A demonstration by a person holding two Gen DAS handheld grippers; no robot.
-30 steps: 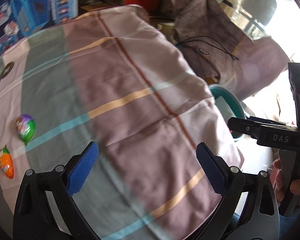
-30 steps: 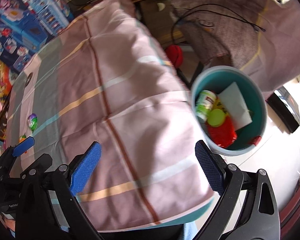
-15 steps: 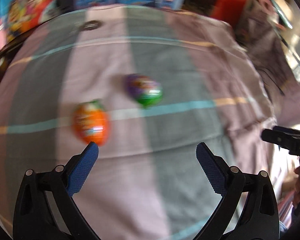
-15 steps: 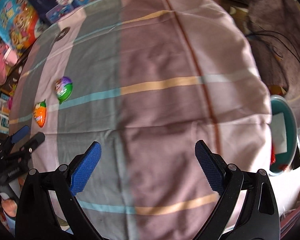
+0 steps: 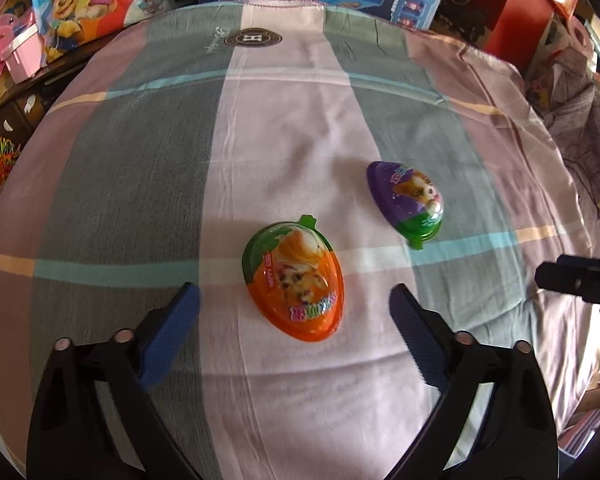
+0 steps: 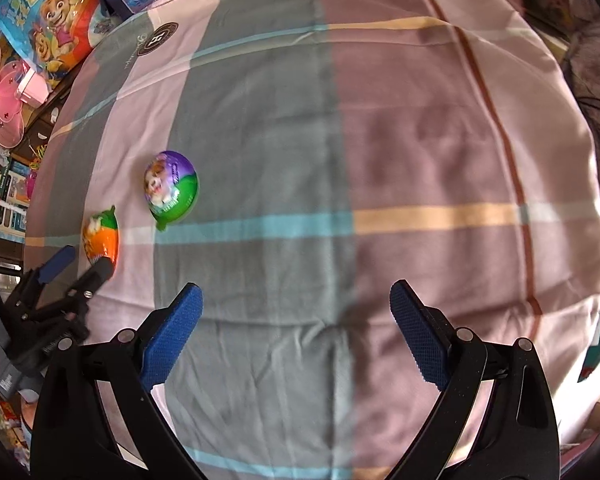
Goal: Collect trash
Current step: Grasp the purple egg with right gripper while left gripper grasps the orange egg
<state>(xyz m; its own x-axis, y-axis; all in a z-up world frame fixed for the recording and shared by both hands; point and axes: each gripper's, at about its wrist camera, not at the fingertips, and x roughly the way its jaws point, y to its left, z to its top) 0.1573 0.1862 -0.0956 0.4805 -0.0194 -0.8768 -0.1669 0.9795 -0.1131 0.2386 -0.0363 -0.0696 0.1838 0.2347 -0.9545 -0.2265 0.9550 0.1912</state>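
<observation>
The orange egg-shaped plastic toy pack (image 5: 296, 286) is lying on the striped cloth (image 5: 284, 128), between the left hand-held gripper (image 5: 294, 308)'s released, just-closing jaws. It should be squeezed gently. The purple pack (image 5: 410, 204) is lying at two o'clock.

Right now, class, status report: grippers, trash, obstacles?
Left gripper open, jaws just closing around orange egg pack, not touching. Right gripper open, empty. Purple egg pack waiting. Nothing in the way.

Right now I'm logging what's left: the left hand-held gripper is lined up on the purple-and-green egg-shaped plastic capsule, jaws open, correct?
No. In the left wrist view the left hand-held gripper is lined up on the orange-and-green egg-shaped plastic capsule, jaws open; the purple-and-green egg-shaped plastic capsule lies beyond it.
</observation>
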